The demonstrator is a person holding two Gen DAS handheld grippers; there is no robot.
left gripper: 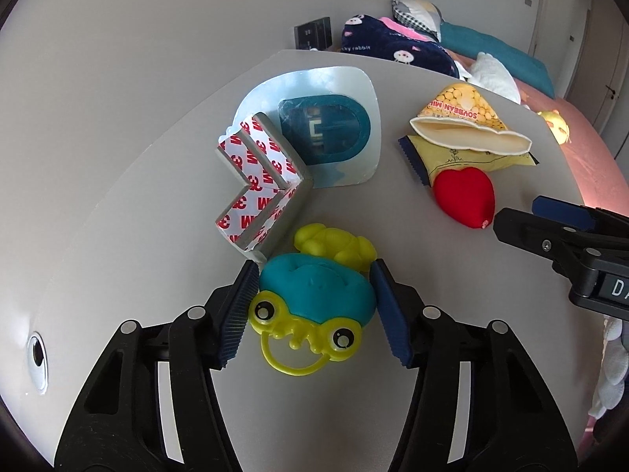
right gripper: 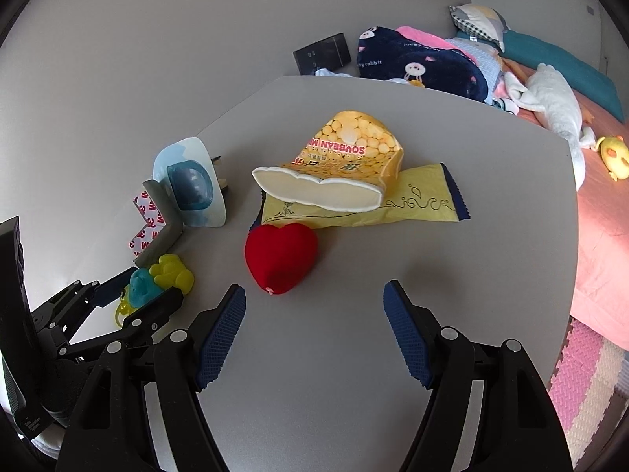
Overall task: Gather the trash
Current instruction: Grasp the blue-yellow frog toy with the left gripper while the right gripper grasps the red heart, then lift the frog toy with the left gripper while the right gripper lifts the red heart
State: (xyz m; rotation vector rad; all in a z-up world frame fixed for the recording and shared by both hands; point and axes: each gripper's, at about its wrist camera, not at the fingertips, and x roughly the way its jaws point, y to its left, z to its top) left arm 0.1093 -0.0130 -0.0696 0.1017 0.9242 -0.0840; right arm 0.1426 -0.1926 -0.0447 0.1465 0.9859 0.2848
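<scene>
Teal-and-yellow frog toy (left gripper: 312,306): lying beside the grey corner guard (left gripper: 259,181).
Left gripper (left gripper: 314,306): clasping the frog toy.
Right gripper (right gripper: 314,330): hovering spread near the red heart (right gripper: 281,257), touching nothing.
Soybean bag (right gripper: 346,161): lying beyond the heart.

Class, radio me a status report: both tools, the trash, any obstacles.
Left tool shut on frog toy. Right tool open, short of red heart. Soybean milk bag untouched, atop yellow wrapper. Foam corner guard crowds frog toy.
</scene>
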